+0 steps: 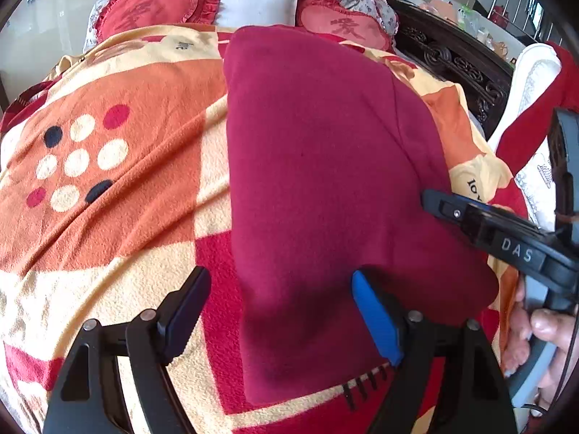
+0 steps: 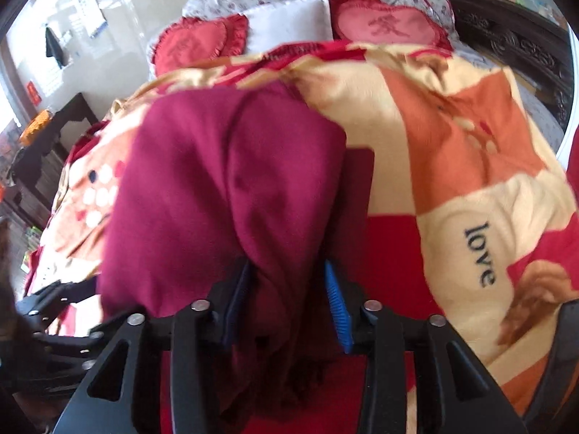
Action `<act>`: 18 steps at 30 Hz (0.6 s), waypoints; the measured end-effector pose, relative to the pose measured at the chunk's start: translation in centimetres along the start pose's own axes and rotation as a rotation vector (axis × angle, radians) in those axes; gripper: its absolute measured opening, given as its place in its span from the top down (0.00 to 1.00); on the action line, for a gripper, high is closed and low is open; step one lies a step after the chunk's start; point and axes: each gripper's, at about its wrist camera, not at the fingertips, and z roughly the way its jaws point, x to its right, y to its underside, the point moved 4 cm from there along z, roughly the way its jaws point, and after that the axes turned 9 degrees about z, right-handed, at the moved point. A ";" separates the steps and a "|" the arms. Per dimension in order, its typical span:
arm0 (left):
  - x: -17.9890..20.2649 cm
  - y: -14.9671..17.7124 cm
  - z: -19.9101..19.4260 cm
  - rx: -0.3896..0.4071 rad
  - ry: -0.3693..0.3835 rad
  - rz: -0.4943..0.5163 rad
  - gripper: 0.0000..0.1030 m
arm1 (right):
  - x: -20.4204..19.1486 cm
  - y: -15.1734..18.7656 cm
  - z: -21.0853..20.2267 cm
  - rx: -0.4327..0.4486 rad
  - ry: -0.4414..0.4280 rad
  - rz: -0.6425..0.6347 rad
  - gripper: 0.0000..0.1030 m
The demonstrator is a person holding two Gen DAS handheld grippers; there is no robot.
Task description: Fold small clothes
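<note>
1. Progress first: the dark red garment (image 1: 325, 166) lies on the bed's patterned blanket (image 1: 119, 181), already doubled into a long, fairly tidy panel with a straight left edge. In the right wrist view a thick layer of it (image 2: 231, 188) is bunched up and raised off the blanket (image 2: 470, 166), so at least one fold looks only half laid.
2. What remains, as a judgement: lay that raised layer flat, smooth it, and perhaps fold once more to make a compact bundle. Other clothes waiting for folding cannot be made out with certainty.
3. Left side: the left gripper (image 1: 280, 311) stands wide apart and holds nothing. Its dark finger is over the blanket just left of the garment, its blue finger over the garment's near part; whether either touches the cloth cannot be told.
4. Right side: the right gripper (image 2: 287, 303) has its fingers close together, with a gathered wad of the garment between them. The cloth fills the gap and seems pinched, so it reads as grasping the garment's near right edge.
5. A hand (image 1: 542, 340) holds the right gripper's handle at the frame's right edge.
</note>
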 end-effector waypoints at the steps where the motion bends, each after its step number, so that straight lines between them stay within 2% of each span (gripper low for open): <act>1: -0.1 0.0 -0.1 -0.009 0.017 -0.006 0.19 | 0.4 -0.1 0.2 0.002 -0.018 0.021 0.75; 4: -1.1 -0.7 -0.8 -0.003 0.063 -0.040 0.17 | 1.1 -0.5 -0.8 0.007 -0.095 0.068 0.75; 5: -1.5 -1.1 -1.1 0.009 0.074 -0.059 0.13 | 1.5 -0.7 -1.5 0.029 -0.130 0.089 0.73; 7: -2.4 -1.7 -1.3 0.039 0.105 -0.105 0.06 | 2.5 -1.0 -2.4 0.063 -0.149 0.130 0.58; 8: -2.7 -2.0 -1.2 0.043 0.122 -0.122 0.05 | 3.1 -1.1 -2.5 0.072 -0.156 0.154 0.56; 15: -3.2 -2.7 1.7 -0.001 0.250 -0.177 0.05 | 4.8 -1.9 0.9 0.004 -0.250 0.224 0.44; 18: -3.4 -2.4 2.9 -0.029 0.299 -0.215 0.04 | 4.2 -2.0 1.7 -0.007 -0.338 0.242 0.40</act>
